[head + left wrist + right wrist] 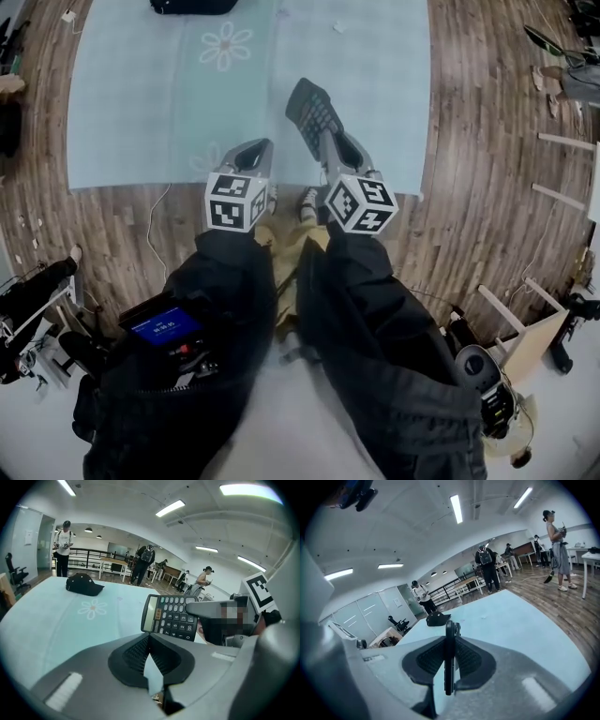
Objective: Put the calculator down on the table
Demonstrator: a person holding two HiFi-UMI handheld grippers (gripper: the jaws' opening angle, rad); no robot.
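My right gripper (328, 141) is shut on a dark calculator (312, 114) and holds it tilted above the near edge of the table with a light-blue cloth (141, 94). In the right gripper view the calculator (449, 658) stands edge-on, pinched between the pads of that gripper (449, 639). The left gripper view shows the calculator's (171, 617) keys and display from the side, off the cloth. My left gripper (253, 150) hangs just left of it over the same table edge. Its jaws (150, 637) meet at the tips with nothing between them.
A black cap (192, 6) lies at the far side of the cloth, beyond a printed flower (226, 45). Wooden floor surrounds the table. White furniture (525, 337) stands at the right. Several people (146, 563) stand in the background.
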